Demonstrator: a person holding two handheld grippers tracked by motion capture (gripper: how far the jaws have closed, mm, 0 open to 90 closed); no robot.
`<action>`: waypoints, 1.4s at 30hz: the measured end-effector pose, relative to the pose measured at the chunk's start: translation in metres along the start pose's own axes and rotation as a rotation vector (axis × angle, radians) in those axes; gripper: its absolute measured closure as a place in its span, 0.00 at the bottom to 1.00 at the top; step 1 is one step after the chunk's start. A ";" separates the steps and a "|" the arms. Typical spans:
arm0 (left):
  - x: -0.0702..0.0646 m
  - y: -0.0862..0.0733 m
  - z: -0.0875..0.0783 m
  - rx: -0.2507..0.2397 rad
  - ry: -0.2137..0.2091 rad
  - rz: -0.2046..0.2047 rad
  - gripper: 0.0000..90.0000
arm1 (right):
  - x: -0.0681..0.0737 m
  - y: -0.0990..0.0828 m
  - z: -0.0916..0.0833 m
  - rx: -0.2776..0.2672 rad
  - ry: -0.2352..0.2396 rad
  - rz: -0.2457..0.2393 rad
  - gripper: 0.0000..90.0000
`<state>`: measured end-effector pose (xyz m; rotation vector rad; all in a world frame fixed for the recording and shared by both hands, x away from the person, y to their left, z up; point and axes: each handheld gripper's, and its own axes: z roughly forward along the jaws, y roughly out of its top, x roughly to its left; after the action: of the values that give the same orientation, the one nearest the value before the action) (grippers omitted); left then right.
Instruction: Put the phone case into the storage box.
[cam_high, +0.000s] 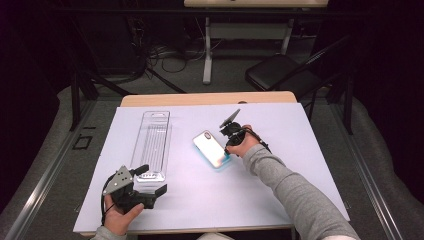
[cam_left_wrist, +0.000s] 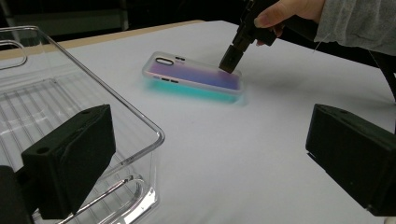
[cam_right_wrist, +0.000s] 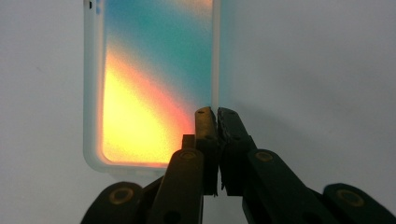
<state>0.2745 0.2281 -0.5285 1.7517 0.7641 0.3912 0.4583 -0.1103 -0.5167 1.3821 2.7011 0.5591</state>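
Right claw (cam_right_wrist: 217, 112) is pinched shut on the phone case (cam_right_wrist: 154, 84) rim, so it's the pickup step. Left claw (cam_left_wrist: 205, 154) gapes wide, holding nothing, by the clear tray (cam_high: 152, 142). Next I'd guess a careful lift off the bench (cam_high: 280, 195).

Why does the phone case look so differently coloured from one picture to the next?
Its iridescent back shifts with angle: in the high view the phone case glares pale pink-white; in the left gripper view it reads purple over teal; in the right gripper view, close up and soft, yellow-orange fading into teal.
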 end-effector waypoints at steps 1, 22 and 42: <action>0.000 0.000 0.000 0.000 0.000 -0.001 0.02 | 0.002 0.000 -0.002 0.005 -0.001 0.003 0.98; -0.002 0.000 0.001 0.001 -0.006 -0.010 0.02 | 0.015 -0.016 -0.019 -0.063 -0.014 -0.060 0.98; -0.003 0.000 0.003 0.006 -0.011 -0.009 0.02 | 0.023 -0.042 -0.036 -0.117 -0.007 -0.056 0.98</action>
<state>0.2738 0.2237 -0.5289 1.7537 0.7661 0.3732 0.4047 -0.1243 -0.4951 1.2742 2.6449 0.6934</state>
